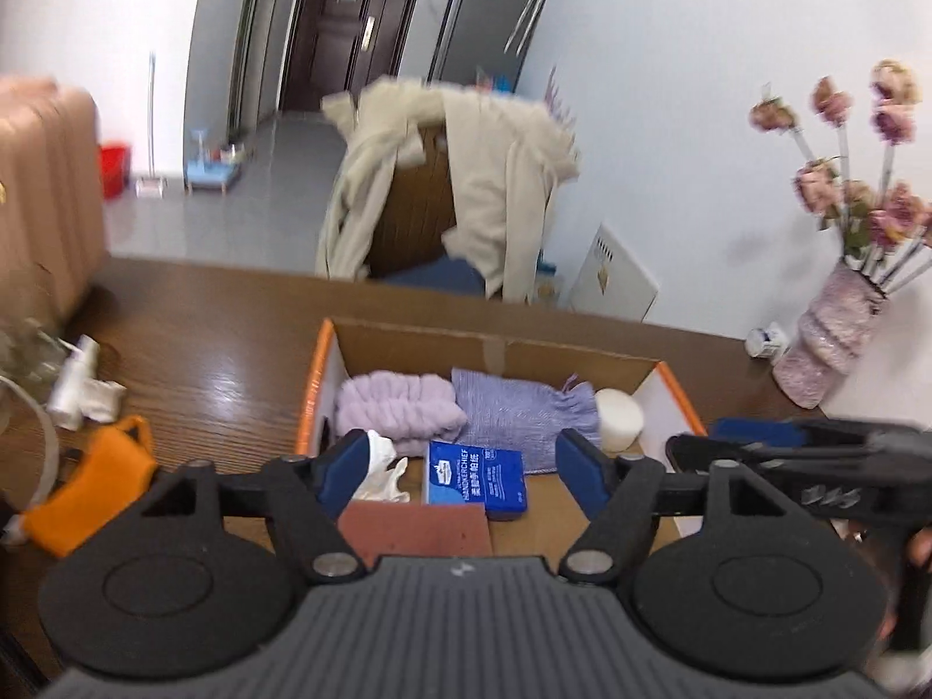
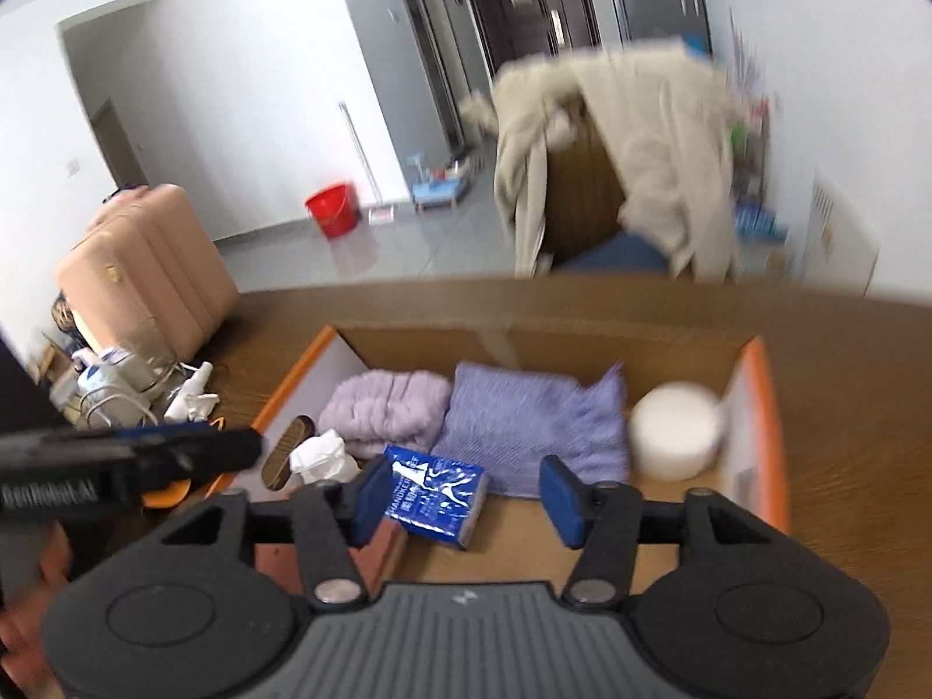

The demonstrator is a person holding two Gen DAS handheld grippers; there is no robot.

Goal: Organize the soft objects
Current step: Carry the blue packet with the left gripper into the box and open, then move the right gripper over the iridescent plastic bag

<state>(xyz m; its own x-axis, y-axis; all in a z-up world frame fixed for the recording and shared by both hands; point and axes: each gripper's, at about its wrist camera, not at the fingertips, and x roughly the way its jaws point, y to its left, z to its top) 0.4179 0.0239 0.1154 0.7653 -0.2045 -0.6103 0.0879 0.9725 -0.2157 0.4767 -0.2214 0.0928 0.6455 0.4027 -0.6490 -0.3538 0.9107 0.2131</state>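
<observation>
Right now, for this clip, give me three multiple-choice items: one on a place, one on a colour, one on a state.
1. Where does the white foam disc lie?
A. On the table
B. At the right end of the cardboard box
C. On the chair

2. What colour is the handkerchief pack?
A. Blue
B. Green
C. Yellow

3. How do the left gripper's jaws stand?
A. Shut on the pack
B. Shut on the cloth
C. Open, holding nothing

Answers: 1 B, it rests beside the box's right wall. 2 A, the wrapper is blue with white print. 3 C, both pads stand apart.
</observation>
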